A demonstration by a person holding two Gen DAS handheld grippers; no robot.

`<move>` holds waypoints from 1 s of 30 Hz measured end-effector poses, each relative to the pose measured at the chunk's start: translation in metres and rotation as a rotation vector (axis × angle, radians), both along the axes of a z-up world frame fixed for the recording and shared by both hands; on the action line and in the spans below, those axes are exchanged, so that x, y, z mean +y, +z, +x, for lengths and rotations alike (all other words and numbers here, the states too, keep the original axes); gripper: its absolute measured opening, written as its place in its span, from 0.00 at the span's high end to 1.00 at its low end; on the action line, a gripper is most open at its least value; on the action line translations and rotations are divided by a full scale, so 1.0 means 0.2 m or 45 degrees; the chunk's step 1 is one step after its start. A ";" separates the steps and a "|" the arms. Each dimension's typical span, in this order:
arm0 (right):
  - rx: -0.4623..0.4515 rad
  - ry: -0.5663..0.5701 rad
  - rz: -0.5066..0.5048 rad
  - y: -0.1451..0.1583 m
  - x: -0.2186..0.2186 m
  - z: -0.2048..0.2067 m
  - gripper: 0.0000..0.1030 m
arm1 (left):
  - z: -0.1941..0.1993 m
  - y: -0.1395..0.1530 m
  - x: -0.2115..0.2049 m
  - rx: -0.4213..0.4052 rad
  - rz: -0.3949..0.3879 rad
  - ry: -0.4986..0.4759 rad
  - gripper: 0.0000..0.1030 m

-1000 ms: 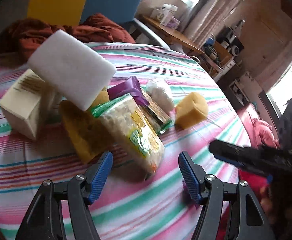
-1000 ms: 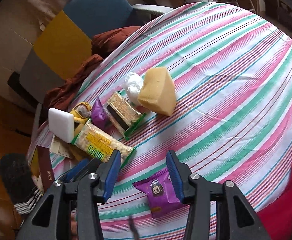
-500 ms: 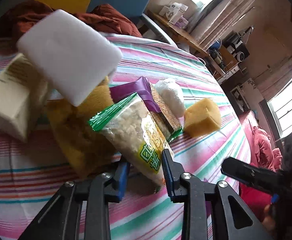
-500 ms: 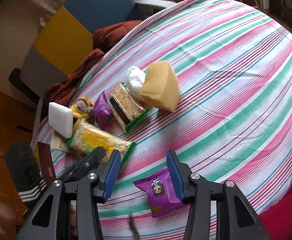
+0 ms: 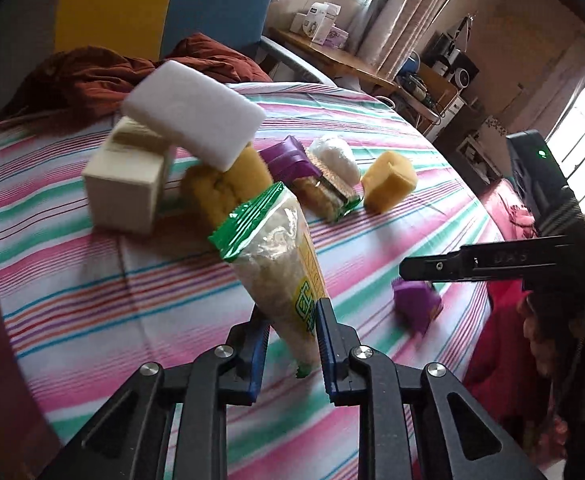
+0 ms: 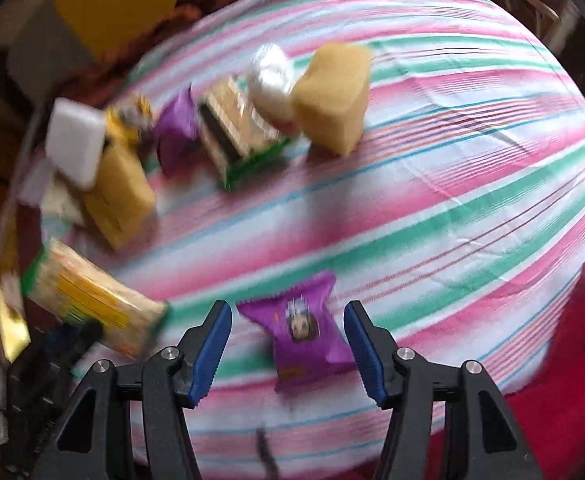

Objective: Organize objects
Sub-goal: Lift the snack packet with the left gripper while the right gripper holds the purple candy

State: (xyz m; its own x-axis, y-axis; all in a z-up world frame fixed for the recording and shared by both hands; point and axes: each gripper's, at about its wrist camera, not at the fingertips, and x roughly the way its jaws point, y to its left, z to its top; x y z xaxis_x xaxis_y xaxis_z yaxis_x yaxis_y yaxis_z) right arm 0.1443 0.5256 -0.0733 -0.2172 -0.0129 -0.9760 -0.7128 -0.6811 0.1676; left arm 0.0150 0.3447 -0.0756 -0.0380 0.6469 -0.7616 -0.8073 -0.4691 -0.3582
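Pink, green and white striped tablecloth (image 5: pixel 92 272), purple packet (image 6: pixel 306 330), yellow sponge (image 5: pixel 388 182), white block (image 5: pixel 194 124), green-topped bag (image 5: pixel 276 256)

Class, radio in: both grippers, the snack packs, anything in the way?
Left gripper shut on rice-cracker pack. Right gripper opening, astride purple packet, pads clear. Nothing in the way.

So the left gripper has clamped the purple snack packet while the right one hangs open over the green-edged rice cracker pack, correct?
Swapped. In the left wrist view the left gripper is shut on the green-edged rice cracker pack. In the right wrist view the right gripper has its jaws opening around the purple snack packet, which lies on the striped tablecloth between the pads, untouched.
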 end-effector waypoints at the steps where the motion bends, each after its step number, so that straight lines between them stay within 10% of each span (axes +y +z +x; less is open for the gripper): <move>1: -0.030 0.012 0.019 -0.01 -0.01 -0.01 0.42 | 0.00 0.00 -0.02 0.002 -0.001 0.004 0.77; 12: -0.136 0.122 0.109 -0.05 -0.07 -0.08 0.67 | 0.03 0.06 -0.18 0.033 0.037 0.012 0.80; 30: 0.202 0.193 0.222 0.17 -0.31 -0.17 0.67 | -0.05 0.25 -0.56 0.117 0.137 0.153 0.90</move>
